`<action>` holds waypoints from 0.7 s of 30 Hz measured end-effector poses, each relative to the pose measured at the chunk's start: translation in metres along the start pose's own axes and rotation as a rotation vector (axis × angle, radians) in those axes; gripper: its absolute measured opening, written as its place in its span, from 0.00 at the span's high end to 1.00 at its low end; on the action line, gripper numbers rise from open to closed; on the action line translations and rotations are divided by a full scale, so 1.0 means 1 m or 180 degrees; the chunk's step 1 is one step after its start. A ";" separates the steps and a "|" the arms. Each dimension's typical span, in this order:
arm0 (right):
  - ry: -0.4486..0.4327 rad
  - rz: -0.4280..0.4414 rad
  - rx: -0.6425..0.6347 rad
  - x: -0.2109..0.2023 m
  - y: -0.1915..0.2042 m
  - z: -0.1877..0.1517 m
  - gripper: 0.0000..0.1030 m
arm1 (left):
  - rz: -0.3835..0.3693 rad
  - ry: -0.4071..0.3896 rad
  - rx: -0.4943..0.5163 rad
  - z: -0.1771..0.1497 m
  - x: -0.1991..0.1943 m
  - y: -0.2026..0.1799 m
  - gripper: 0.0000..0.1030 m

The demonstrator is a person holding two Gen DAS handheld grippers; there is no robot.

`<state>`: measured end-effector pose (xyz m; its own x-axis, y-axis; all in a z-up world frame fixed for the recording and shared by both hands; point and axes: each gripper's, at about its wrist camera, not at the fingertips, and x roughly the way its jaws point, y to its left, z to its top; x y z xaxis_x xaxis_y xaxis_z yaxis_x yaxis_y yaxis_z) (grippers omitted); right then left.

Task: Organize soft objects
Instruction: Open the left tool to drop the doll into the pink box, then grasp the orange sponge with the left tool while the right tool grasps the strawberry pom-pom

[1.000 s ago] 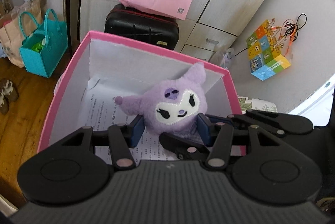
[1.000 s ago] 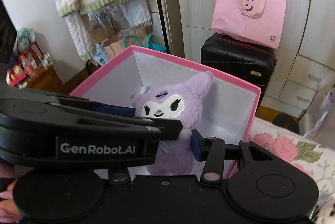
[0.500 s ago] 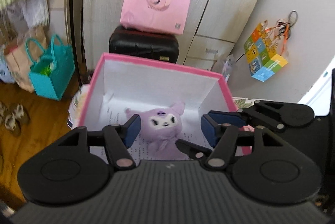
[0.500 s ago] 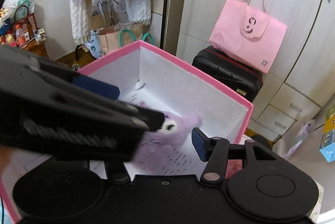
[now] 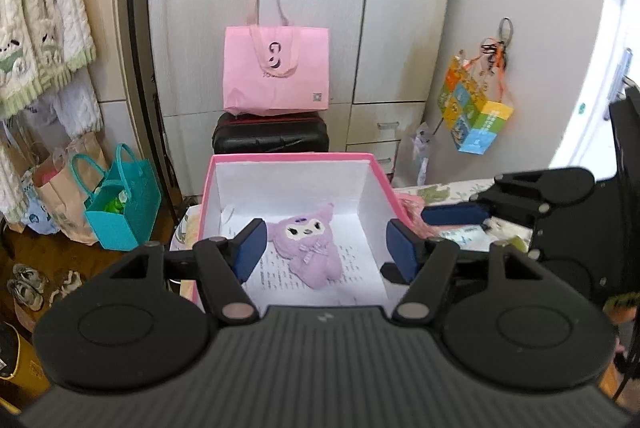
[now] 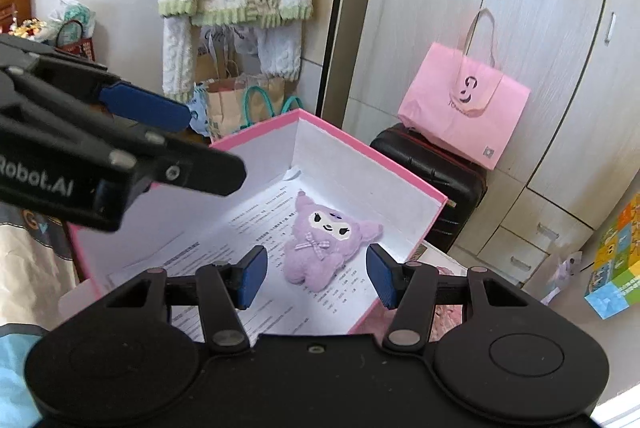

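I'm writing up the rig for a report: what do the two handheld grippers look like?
Both are matte black plastic. The left gripper and right gripper each have two dark blue fingertip pads on hinged black linkages with silver pivot pins and round discs behind. White "Robot.AI" lettering marks the left one's side.

Open air ahead of both sets of fingers, straight down into the pink box (image 5: pixel 290 159). Its walls fence the purple plush toy (image 5: pixel 308 242); printed paper (image 6: pixel 256 220) around it lies bare.

Plush (image 5: pixel 306 242) dropped; both grippers (image 5: pixel 324 246) withdrew
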<state>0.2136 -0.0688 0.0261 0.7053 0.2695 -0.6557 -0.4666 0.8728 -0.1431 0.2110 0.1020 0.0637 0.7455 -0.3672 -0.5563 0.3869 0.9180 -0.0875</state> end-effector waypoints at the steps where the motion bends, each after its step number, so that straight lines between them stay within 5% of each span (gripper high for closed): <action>1: -0.0028 0.0005 0.0000 -0.008 0.000 -0.002 0.41 | -0.0030 0.0001 0.0030 -0.002 -0.008 -0.003 0.37; 10: -0.0235 0.0126 0.0089 -0.077 -0.004 -0.025 0.41 | -0.0136 -0.0096 0.0329 -0.012 -0.052 -0.039 0.27; 21: -0.0529 -0.0012 0.0452 -0.163 -0.040 -0.090 0.29 | -0.0580 0.0141 0.0903 -0.059 -0.056 -0.107 0.20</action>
<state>0.0698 -0.1840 0.0720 0.7906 0.3192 -0.5226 -0.3922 0.9193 -0.0319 0.0956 0.0328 0.0559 0.6283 -0.5087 -0.5886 0.6517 0.7573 0.0412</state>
